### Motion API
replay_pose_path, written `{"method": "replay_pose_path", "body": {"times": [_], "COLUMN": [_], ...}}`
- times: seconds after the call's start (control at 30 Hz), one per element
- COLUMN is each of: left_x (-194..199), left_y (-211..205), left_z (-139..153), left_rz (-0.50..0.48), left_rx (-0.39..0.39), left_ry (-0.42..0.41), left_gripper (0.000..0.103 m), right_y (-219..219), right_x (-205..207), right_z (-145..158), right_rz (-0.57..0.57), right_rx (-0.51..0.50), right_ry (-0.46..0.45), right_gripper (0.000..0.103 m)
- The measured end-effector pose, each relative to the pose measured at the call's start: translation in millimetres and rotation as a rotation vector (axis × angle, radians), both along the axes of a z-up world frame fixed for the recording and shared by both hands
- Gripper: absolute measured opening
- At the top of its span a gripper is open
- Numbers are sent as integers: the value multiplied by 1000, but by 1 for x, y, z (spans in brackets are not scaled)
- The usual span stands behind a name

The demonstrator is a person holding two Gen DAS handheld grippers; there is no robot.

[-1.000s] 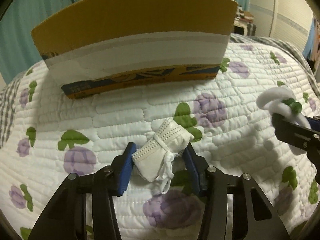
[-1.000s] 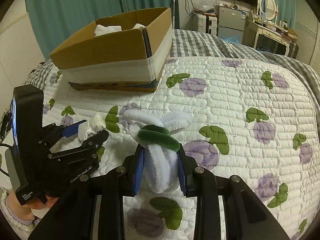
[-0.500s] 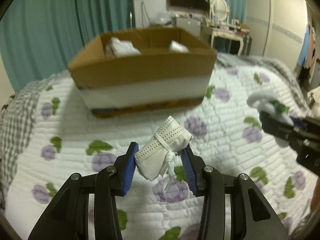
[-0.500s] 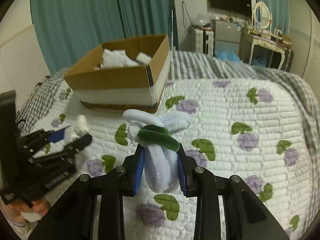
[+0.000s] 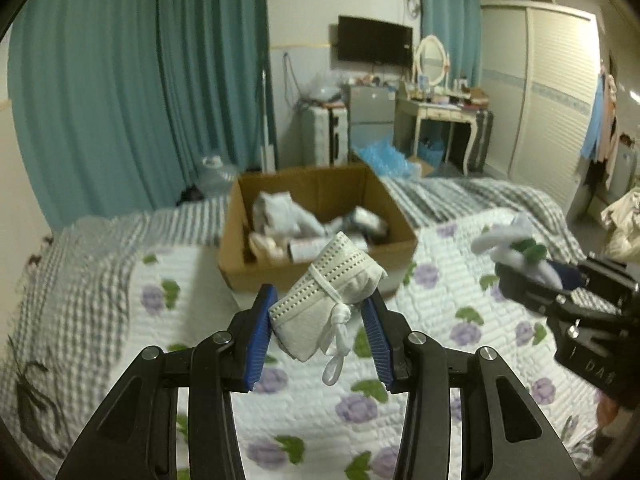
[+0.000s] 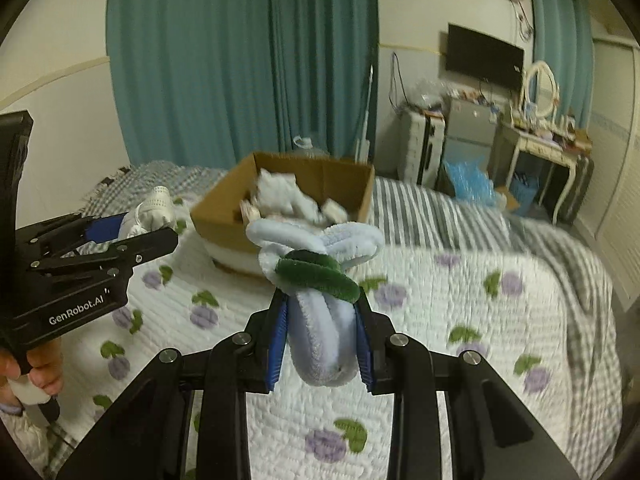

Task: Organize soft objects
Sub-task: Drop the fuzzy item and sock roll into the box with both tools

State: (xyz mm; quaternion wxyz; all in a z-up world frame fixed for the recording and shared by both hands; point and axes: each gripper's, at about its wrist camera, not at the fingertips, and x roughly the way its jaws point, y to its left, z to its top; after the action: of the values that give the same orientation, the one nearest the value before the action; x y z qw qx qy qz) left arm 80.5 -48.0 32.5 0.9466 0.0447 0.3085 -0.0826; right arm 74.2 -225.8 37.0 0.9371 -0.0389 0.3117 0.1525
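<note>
**Left wrist view: both loads up in the air, box straight ahead**

Left wrist view first: my left gripper (image 5: 318,330) is clamped on the folded face mask (image 5: 325,300), whose long axis runs slantwise across the blue pads, ear loops dangling below. Straight ahead of it, past a strip of quilt (image 5: 432,360), sits the cardboard box (image 5: 320,216) at the far edge of the flowered quilt, open top already holding pale soft things. That is the relation that matters: the box lies dead forward and lower, near wall facing me.

On the right wrist view my right gripper (image 6: 320,336) is clenched on the plush toy (image 6: 320,280), which stands up between the pads. The box (image 6: 288,200) lies ahead and slightly left. I judge the left gripper nearer.

Compared with a second ago, both grippers have risen off the quilt: then I saw only the box's side, now I look down into it.
</note>
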Motion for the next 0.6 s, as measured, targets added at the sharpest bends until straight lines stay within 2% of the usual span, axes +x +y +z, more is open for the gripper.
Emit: {"method": "replay_pose_path", "body": {"times": [0.13, 0.3, 0.4, 0.6], "left_x": [27, 87, 124, 180], "left_y": [9, 16, 14, 18], "left_z": [18, 13, 0, -37], "left_rz": [-6, 14, 23, 25], "left_rx": [-2, 18, 50, 40], "left_ry": [-40, -32, -21, 5], "left_gripper": [43, 43, 43, 48], "right_y": [10, 31, 44, 61], "right_x": [30, 83, 125, 200], "right_z": [34, 52, 46, 13], "right_rz": [23, 29, 36, 29], "right_rx": [-13, -28, -17, 9], "right_ry": [-43, -73, -47, 19], "right_gripper": [30, 30, 30, 30]}}
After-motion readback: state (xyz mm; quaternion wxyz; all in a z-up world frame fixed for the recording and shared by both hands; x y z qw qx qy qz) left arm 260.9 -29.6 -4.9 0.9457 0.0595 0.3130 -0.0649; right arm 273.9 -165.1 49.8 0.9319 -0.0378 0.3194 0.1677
